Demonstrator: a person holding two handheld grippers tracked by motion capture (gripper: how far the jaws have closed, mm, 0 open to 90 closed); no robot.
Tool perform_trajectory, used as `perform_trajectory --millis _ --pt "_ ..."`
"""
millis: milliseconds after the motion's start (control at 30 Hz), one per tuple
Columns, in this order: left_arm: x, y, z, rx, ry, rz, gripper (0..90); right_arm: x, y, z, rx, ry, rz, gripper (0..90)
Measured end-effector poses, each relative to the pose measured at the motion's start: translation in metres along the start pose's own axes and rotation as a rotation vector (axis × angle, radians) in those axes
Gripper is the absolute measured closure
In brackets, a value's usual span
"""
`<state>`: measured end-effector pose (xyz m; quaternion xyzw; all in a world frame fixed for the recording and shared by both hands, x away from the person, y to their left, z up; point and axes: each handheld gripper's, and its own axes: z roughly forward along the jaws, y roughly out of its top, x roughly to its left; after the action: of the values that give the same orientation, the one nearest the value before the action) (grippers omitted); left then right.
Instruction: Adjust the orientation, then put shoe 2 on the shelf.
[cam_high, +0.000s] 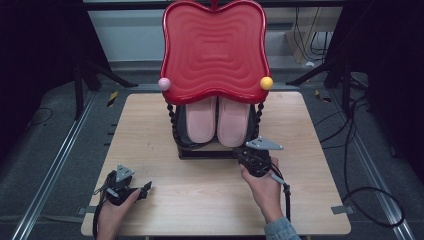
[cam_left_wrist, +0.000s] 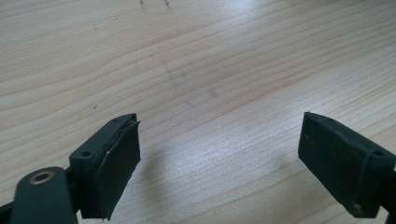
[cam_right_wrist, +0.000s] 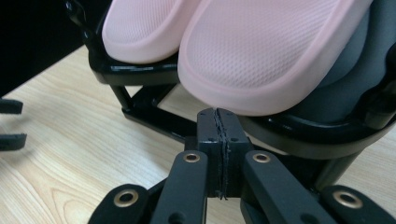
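Table (cam_high: 150, 125); pink slippers (cam_high: 217, 120) half under red tray (cam_high: 214, 47)

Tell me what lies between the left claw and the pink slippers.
In the high view, only bare tabletop and the rack's black base lie between the left claw and the slippers. The claw's own view shows plain wood between its open jaws.

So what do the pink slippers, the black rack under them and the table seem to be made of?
The slippers look like soft matt foam or rubber: a fine dimpled sole and a rounded edge. The rack looks like glossy black plastic or painted metal, hard to tell which, with highlights along its bars. The table looks like pale wood or wood veneer, with visible grain and a slight sheen.
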<state>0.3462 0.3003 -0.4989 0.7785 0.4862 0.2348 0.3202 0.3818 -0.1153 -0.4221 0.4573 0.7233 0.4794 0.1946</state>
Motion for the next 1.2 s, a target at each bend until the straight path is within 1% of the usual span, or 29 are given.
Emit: perform_trajectory --millis 67,133,367,467,700,800,867,900,967,1000,1033,1100,1200 --pt "0.000 0.000 0.000 0.000 -0.001 0.002 12.5 -0.002 0.001 0.002 0.001 -0.005 0.005 90.0" --pt "0.000 0.000 0.000 -0.001 0.000 0.001 12.5 -0.003 0.002 0.005 0.001 0.002 0.019 90.0" --pt "0.000 0.000 0.000 -0.001 0.000 0.001 12.5 -0.005 0.007 0.011 0.004 -0.011 0.021 90.0" --pt "0.001 0.000 0.000 -0.002 0.001 -0.004 12.5 -0.006 0.007 0.014 0.003 -0.008 0.027 90.0" --pt "0.000 0.000 0.000 0.002 -0.001 0.002 12.5 -0.006 0.008 0.015 0.004 -0.002 0.032 88.5" --pt "0.000 0.000 0.000 -0.002 0.001 -0.001 12.5 -0.004 0.007 0.012 0.000 0.004 0.023 87.1" --pt "0.000 0.000 -0.001 -0.002 0.003 0.000 12.5 -0.002 0.006 0.011 0.002 0.010 0.018 84.4" --pt "0.000 0.000 -0.001 -0.004 0.003 -0.001 12.5 -0.001 0.005 0.010 0.002 0.014 0.018 82.1" --pt "0.001 0.000 -0.001 -0.002 0.003 0.001 12.4 0.002 0.003 0.007 0.001 0.019 0.001 76.0" --pt "0.001 0.000 -0.001 -0.002 0.003 0.001 12.4 0.002 0.002 0.006 -0.002 0.025 -0.004 72.3" --pt "0.001 0.000 -0.001 -0.003 0.003 0.000 12.3 0.003 0.000 0.004 -0.001 0.036 0.001 66.5" --pt "0.001 0.000 -0.001 -0.005 0.004 0.000 12.2 0.003 -0.004 0.001 0.010 0.057 -0.021 57.6" --pt "0.002 0.000 -0.001 -0.006 0.006 0.001 11.7 0.002 -0.013 -0.005 0.022 0.067 -0.052 44.0"
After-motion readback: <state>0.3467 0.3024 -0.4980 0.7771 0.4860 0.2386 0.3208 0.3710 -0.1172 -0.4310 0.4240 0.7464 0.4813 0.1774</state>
